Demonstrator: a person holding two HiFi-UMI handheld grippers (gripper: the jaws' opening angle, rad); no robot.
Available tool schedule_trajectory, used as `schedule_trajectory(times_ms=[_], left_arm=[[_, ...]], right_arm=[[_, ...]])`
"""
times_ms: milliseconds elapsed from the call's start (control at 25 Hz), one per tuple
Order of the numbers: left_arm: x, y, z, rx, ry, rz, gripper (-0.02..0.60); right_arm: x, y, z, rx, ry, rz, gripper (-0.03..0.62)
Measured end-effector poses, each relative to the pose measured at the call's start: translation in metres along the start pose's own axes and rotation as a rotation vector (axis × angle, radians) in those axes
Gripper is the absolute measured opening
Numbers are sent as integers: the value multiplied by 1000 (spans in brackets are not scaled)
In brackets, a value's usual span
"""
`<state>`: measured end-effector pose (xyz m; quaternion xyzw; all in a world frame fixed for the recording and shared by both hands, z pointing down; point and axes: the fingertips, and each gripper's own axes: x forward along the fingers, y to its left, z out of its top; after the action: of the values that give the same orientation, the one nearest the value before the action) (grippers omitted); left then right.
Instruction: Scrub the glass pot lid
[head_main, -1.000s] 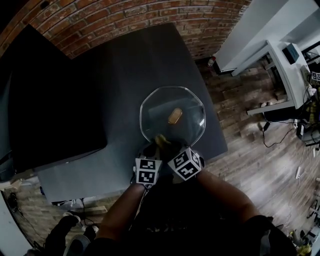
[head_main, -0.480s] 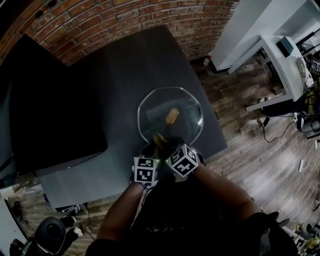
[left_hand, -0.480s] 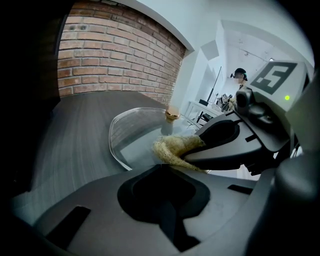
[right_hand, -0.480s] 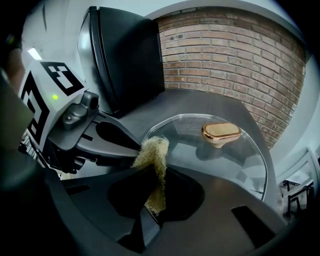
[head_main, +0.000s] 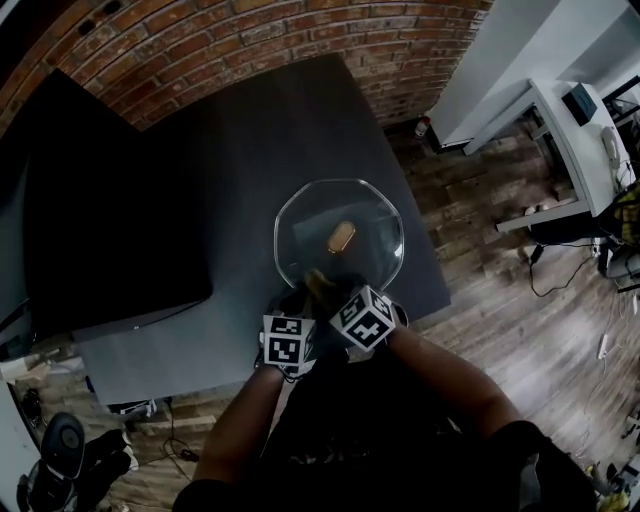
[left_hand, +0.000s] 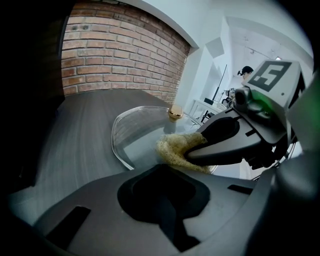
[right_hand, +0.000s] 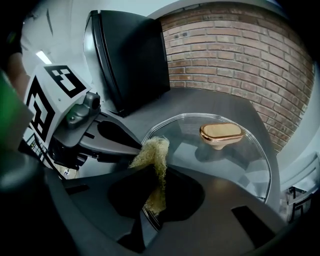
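Dark grey table (head_main: 240, 150) noted against brick wall (head_main: 250, 40), on wood floor (head_main: 520, 300). Glass lid (head_main: 310, 215) is laid flat near its right front corner, knob (head_main: 341, 237) up. Black panel (head_main: 100, 220) seen at left edge; whether it rests on the table cannot be told.

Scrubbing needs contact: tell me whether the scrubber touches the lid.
Touching. The left gripper view shows the scrubber lying on the glass of the lid, near its rim.

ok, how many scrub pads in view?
1. A yellowish scrub pad, gripped in the right tool, at the near rim of the glass pot lid. No others visible; one could be hidden.
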<state>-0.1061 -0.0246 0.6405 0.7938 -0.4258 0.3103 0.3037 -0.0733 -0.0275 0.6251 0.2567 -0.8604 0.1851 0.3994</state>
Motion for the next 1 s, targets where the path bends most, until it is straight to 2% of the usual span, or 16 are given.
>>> schedule_trajectory(times_ms=[320,1000], left_arm=[[1,4,0,-21,-12,27,34],[1,2,-2,-70,-1,100,34]], right_arm=[[-10,-22,-4,3,1,0,51],[-41,-94,-25,58,-9,-58,51]])
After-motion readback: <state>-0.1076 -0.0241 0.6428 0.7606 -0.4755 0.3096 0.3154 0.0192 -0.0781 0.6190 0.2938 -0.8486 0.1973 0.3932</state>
